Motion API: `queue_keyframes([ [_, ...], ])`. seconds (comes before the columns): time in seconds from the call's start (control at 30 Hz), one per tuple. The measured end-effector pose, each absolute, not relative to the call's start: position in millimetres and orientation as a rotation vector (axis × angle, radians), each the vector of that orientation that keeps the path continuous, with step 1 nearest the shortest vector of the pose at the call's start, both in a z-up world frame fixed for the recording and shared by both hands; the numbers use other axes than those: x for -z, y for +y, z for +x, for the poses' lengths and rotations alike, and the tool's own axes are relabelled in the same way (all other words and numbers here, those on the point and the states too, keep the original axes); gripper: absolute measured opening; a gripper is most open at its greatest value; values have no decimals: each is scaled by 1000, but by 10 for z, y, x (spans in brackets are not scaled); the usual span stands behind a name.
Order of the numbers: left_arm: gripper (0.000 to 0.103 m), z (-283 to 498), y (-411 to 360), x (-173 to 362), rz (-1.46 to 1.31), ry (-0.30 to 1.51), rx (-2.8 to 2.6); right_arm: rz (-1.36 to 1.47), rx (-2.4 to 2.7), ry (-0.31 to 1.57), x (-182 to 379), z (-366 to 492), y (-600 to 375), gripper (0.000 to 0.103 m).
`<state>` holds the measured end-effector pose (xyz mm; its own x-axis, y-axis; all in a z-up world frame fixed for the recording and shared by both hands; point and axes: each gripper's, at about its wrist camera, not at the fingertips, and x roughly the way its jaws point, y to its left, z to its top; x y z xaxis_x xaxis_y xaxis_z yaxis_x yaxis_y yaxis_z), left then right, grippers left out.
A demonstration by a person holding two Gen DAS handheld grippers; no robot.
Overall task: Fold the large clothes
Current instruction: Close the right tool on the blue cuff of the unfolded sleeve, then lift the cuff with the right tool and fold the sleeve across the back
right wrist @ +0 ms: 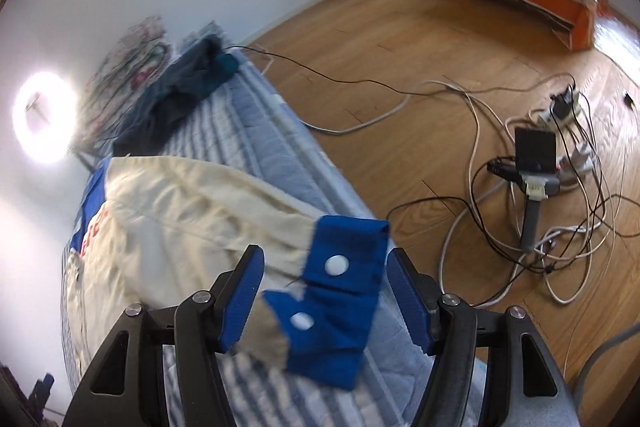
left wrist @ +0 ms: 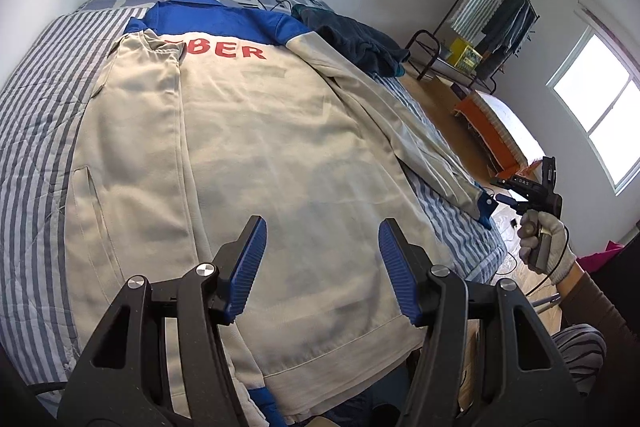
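Beige work jacket [left wrist: 256,147] lay back-up on striped bed [left wrist: 36,131], collar far, hem near; long axis ran away from left tool [left wrist: 322,267]

Left tool hovered over hem, jaws spread, nothing between

Right sleeve [left wrist: 404,123] stretched out diagonally toward bed edge, blue cuff [right wrist: 340,303] at its end

Right tool [right wrist: 324,301] was nearer hand: jaws spread, straddling cuff, pads apparently not pressing yet

Cuff lay directly between right pads, sleeve running away up-left in right view

Likely next: pinch cuff, fold sleeve inward across jacket back
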<state>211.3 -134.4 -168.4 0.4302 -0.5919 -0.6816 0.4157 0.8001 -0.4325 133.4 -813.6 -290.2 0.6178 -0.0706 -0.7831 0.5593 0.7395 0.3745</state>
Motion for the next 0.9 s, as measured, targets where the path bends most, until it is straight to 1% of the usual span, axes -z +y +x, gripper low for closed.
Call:
queue_keyframes([
  [0.37, 60, 2138, -1283, 1791, -201, 970, 609, 760, 421, 828, 3293, 1494, -8437, 59],
  [0.43, 60, 2144, -1266, 1808, -197, 976, 604, 772, 404, 818, 3322, 1512, -8428, 54],
  [0.5, 60, 2146, -1246, 1811, -194, 975, 597, 773, 395, 806, 3306, 1509, -8404, 40],
  [0.53, 60, 2145, -1237, 1812, -196, 975, 596, 752, 409, 805, 3272, 1502, -8380, 36],
  [0.6, 60, 2144, -1221, 1810, -207, 976, 600, 720, 414, 813, 3218, 1494, -8332, 12],
  [0.67, 60, 2135, -1218, 1802, -211, 974, 610, 706, 396, 797, 3125, 1453, -8282, 5],
  [0.7, 60, 2129, -1225, 1796, -209, 972, 614, 701, 385, 791, 3093, 1434, -8256, 1],
  [0.77, 60, 2111, -1242, 1785, -205, 970, 623, 676, 361, 783, 2997, 1410, -8168, 0],
  [0.9, 60, 2072, -1266, 1748, -203, 960, 636, 660, 329, 767, 2804, 1370, -7993, 0],
])
